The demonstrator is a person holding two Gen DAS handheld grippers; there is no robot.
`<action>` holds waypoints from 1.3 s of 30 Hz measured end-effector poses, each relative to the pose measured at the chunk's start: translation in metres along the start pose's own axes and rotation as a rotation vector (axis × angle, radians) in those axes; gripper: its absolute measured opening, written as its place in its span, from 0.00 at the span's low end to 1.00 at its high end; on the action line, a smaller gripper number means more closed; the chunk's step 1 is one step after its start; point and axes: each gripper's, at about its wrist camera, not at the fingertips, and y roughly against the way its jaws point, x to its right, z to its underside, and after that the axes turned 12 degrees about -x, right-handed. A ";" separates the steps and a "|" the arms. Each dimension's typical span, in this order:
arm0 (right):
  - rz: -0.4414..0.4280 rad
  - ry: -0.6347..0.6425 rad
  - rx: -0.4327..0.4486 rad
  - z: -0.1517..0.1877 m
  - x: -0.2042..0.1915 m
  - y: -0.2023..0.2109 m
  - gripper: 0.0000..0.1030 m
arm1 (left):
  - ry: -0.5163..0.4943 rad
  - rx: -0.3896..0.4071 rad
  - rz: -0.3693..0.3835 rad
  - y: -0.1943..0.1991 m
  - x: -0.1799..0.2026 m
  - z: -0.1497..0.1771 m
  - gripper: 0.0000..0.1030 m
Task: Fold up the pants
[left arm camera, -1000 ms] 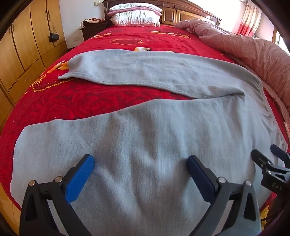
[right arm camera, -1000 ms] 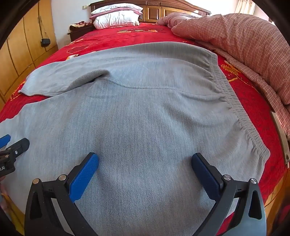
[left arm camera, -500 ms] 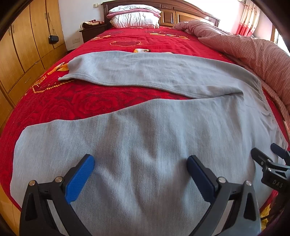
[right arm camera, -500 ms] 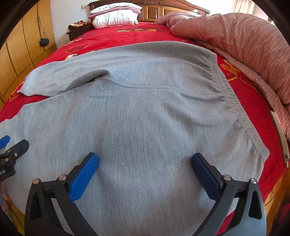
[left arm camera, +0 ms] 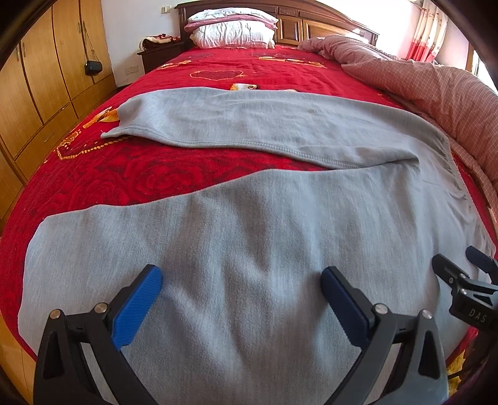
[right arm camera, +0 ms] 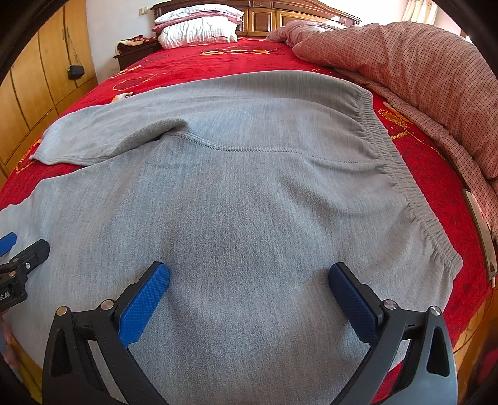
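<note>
- The grey pants (right arm camera: 249, 193) lie spread flat across the near end of the bed, waistband (right arm camera: 401, 174) towards 3 o'clock in the right wrist view and both legs running off towards 9 o'clock. Laid out like this, every edge is reachable from the bedside, which suits a lengthwise first fold.
- The near leg (left arm camera: 186, 249) reaches the bed's near edge; the far leg (left arm camera: 249, 124) lies apart from it, with a wedge of bedspread showing between them. Judging from that gap, no fold has been made yet.
- The left gripper (left arm camera: 239, 299) hangs over the near leg with its blue pads spread wide, holding nothing. It looks placed to take the leg end of the near edge.
- The right gripper (right arm camera: 249, 296) is likewise released, poised over the seat of the pants at 6 o'clock, waistband corner near its right pad. That placement would give the two claws a shared edge to lift together.
- The red bedspread (left arm camera: 124, 174) gives a broad, soft support; a bunched pink checked quilt (right arm camera: 420, 78) crowds the 2 o'clock side just beside the waistband.
- Pillows (left arm camera: 233, 28) sit at 12 o'clock, well apart.
</note>
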 end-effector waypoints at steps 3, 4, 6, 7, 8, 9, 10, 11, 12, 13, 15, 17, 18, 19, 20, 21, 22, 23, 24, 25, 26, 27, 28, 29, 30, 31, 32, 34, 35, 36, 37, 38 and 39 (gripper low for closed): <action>0.000 0.000 0.000 0.000 0.000 0.000 1.00 | -0.001 0.001 0.000 0.000 0.000 0.001 1.00; 0.000 0.000 0.000 0.000 0.000 0.000 1.00 | -0.001 0.001 0.000 0.000 0.000 0.001 1.00; 0.000 0.000 0.001 0.000 0.000 0.000 1.00 | -0.001 0.000 0.000 0.000 0.000 0.001 1.00; 0.000 0.000 0.001 0.000 0.000 0.000 1.00 | -0.001 -0.001 0.000 -0.001 0.000 0.001 1.00; 0.000 0.000 0.000 0.000 0.000 0.000 1.00 | 0.000 -0.002 0.000 -0.001 0.000 0.001 1.00; 0.000 0.000 0.000 0.000 0.000 0.000 1.00 | 0.000 -0.003 0.000 -0.001 0.000 0.000 1.00; 0.000 0.000 -0.001 0.000 0.000 0.000 1.00 | 0.001 -0.005 0.001 -0.001 0.000 0.000 1.00; 0.000 0.000 0.000 0.000 0.000 0.000 1.00 | 0.002 -0.005 0.000 -0.001 0.000 0.000 1.00; 0.001 0.000 0.001 0.000 0.000 0.000 1.00 | 0.002 -0.006 -0.001 -0.002 0.000 0.000 1.00; 0.001 0.000 0.000 0.000 0.000 0.000 1.00 | 0.002 -0.006 0.000 -0.002 0.000 0.000 1.00; 0.000 0.000 0.000 0.000 -0.001 0.000 1.00 | 0.002 -0.006 0.000 -0.002 0.000 0.000 1.00; 0.000 0.000 -0.001 0.000 -0.001 0.000 1.00 | 0.002 -0.007 0.000 -0.002 -0.001 0.000 1.00; 0.001 0.000 -0.002 0.000 -0.001 0.000 1.00 | 0.002 -0.008 0.000 -0.002 0.000 0.000 1.00; 0.000 0.000 -0.005 0.000 0.000 0.000 1.00 | 0.002 -0.011 0.000 -0.002 -0.001 -0.001 1.00; 0.000 0.000 -0.010 -0.001 0.000 0.000 1.00 | 0.002 -0.014 0.001 -0.003 -0.001 -0.001 1.00; 0.000 0.000 -0.013 -0.001 0.000 -0.001 1.00 | 0.001 -0.017 0.002 -0.003 -0.001 -0.002 1.00; 0.000 0.000 -0.017 -0.002 0.000 -0.001 1.00 | -0.001 -0.022 0.003 -0.003 -0.001 -0.003 1.00; -0.001 0.001 -0.020 -0.002 0.000 -0.001 1.00 | -0.003 -0.026 0.004 -0.004 -0.002 -0.003 1.00; -0.001 0.002 -0.023 -0.003 0.000 -0.001 1.00 | -0.007 -0.031 0.006 -0.004 -0.002 -0.004 1.00; 0.000 0.003 -0.026 -0.003 0.000 -0.001 1.00 | -0.010 -0.034 0.007 -0.004 -0.002 -0.004 1.00; 0.000 0.004 -0.028 -0.003 0.000 -0.001 1.00 | -0.014 -0.038 0.009 -0.004 -0.002 -0.005 1.00; 0.000 0.006 -0.029 -0.003 0.000 -0.001 1.00 | -0.019 -0.043 0.011 -0.004 -0.002 -0.005 1.00; -0.002 0.009 -0.030 -0.003 0.000 -0.001 1.00 | -0.021 -0.044 0.011 -0.004 -0.002 -0.006 1.00; -0.005 0.011 -0.032 -0.004 0.001 -0.002 1.00 | -0.025 -0.048 0.011 -0.004 -0.002 -0.006 1.00; -0.008 0.012 -0.034 -0.004 0.001 -0.002 1.00 | -0.027 -0.051 0.012 -0.005 -0.003 -0.006 1.00; -0.011 0.012 -0.035 -0.005 0.002 -0.002 1.00 | -0.029 -0.057 0.014 -0.005 -0.003 -0.008 1.00; -0.013 0.012 -0.036 -0.005 0.002 -0.002 1.00 | -0.030 -0.061 0.016 -0.005 -0.004 -0.009 1.00; -0.014 0.014 -0.039 -0.006 0.002 -0.002 1.00 | -0.033 -0.068 0.021 -0.005 -0.004 -0.009 1.00; -0.015 0.015 -0.043 -0.006 0.002 -0.002 1.00 | -0.035 -0.071 0.026 -0.005 -0.005 -0.010 1.00; -0.018 0.017 -0.048 -0.006 0.003 -0.001 1.00 | -0.039 -0.077 0.032 -0.005 -0.006 -0.011 1.00; -0.021 0.021 -0.054 -0.007 0.003 0.000 1.00 | -0.042 -0.080 0.035 -0.004 -0.006 -0.012 1.00; -0.025 0.026 -0.060 -0.008 0.003 0.000 1.00 | -0.047 -0.088 0.044 -0.003 -0.008 -0.014 1.00; -0.031 0.032 -0.066 -0.008 0.004 0.001 1.00 | -0.048 -0.092 0.049 -0.003 -0.009 -0.014 0.99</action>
